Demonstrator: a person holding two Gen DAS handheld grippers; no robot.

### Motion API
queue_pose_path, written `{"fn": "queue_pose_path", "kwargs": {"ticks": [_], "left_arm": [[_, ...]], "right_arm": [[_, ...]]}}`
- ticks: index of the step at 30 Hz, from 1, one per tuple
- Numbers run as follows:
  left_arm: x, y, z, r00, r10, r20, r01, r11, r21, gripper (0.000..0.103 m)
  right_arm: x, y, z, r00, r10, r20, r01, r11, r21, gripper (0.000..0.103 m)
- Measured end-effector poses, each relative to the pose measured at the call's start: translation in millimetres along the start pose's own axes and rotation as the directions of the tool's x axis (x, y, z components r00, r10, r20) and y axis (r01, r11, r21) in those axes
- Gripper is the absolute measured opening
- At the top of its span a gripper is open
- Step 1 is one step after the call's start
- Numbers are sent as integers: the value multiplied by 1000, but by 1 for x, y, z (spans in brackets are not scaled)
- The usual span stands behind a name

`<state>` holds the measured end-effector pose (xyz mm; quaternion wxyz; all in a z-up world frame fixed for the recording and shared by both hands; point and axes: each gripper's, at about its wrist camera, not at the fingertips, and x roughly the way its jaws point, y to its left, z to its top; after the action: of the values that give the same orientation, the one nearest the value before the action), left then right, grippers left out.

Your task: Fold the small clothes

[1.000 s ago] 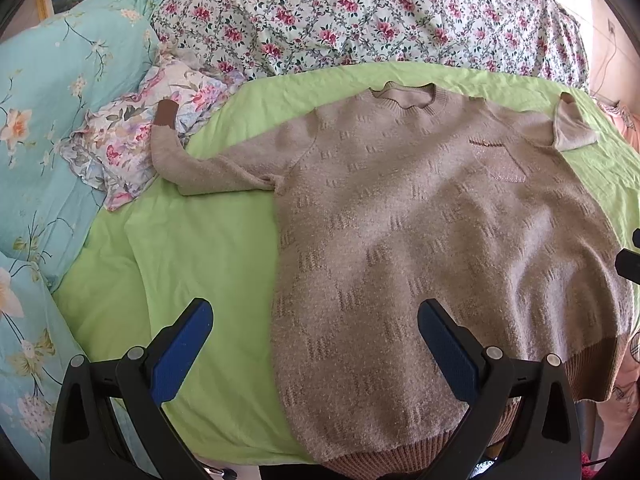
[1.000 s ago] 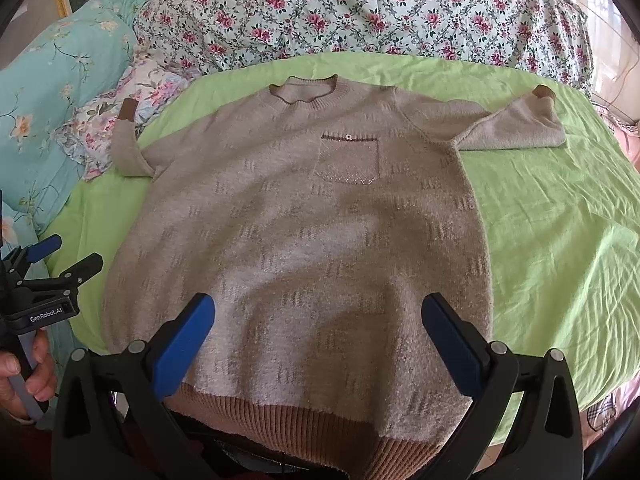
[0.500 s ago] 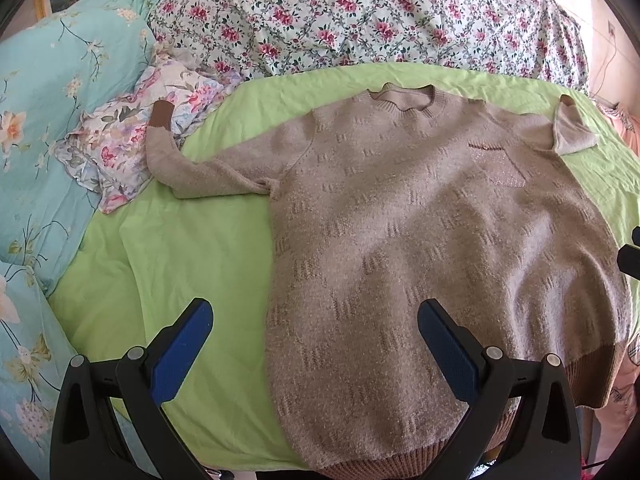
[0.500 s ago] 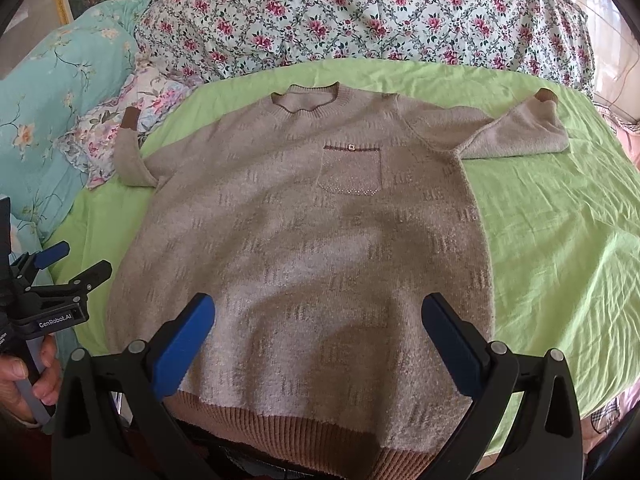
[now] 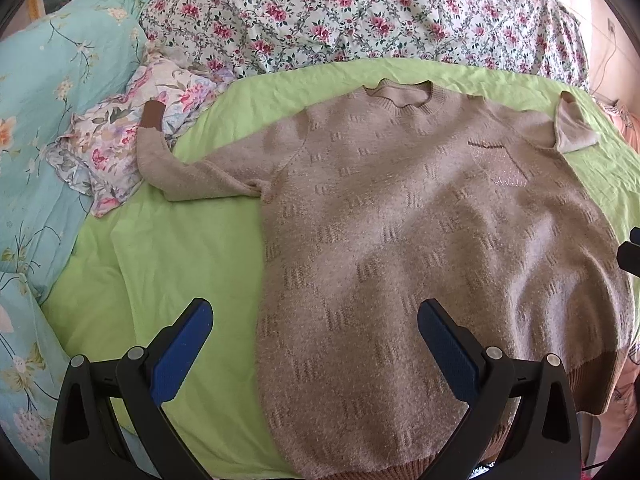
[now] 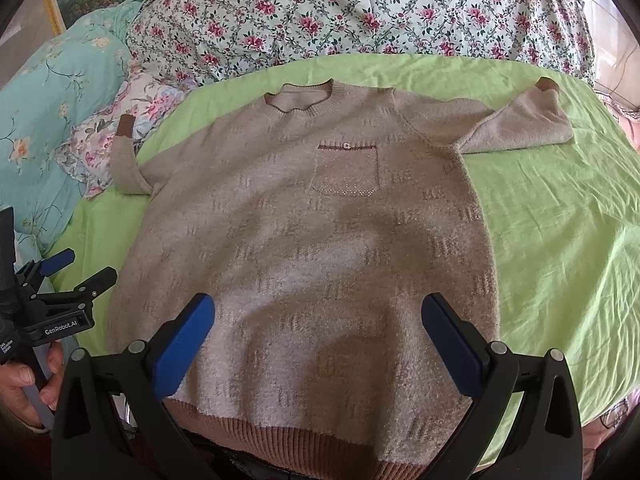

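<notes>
Surface: bed covered by a wrinkled lime-green sheet (image 6: pixel 560 240), filling the centre and right of the frame.
On it, centre: beige knitted sweater with brown ribbed hem and cuffs (image 6: pixel 320 240), spread flat, front up, chest pocket showing.
Upper edge: white quilt with pink rose print (image 6: pixel 360 8).
Left edge: turquoise floral duvet (image 5: pixel 48 100); beside it a pale ruffled floral cloth (image 5: pixel 108 148) under the sweater's cuff.

Only legible text: "GenRobot.AI", white print on black body of left gripper (image 6: pixel 76 268), seen at left edge of right wrist view. Second small white label lower on same body, beside hand (image 6: pixel 24 380), too small and curved to read. Left wrist view: no readable text.
</notes>
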<state>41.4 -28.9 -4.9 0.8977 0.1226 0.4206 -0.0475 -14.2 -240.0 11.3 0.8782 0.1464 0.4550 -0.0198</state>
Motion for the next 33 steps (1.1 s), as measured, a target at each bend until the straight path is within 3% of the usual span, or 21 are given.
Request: {"fn": "queue_pose_path", "kwargs": {"ticks": [9,14,19,25,33], "left_arm": [[7,-4,2,1000,4,-1,-4,1000,6,102],[13,-4,7,1000,-15,-4,15,1000,2,102],[20,3,23,1000,-25,2,25,999,-20,102],[34,18,51,1000,-28,3,28,997,-74,102],[60,23,79,999,-31,-11,29,994,-109,102]], "right_arm": [[6,-12,4,1000,19,5,-19,999,34,103],[10,-36,21,1000,6,17,-7,997,72,103],[6,-82,57,997,-39,66,30,989,144,103],[9,-157,119,977,-168,130,134,962,236,103],[62,-259,204,955,-272,118,212,906,366,92]]}}
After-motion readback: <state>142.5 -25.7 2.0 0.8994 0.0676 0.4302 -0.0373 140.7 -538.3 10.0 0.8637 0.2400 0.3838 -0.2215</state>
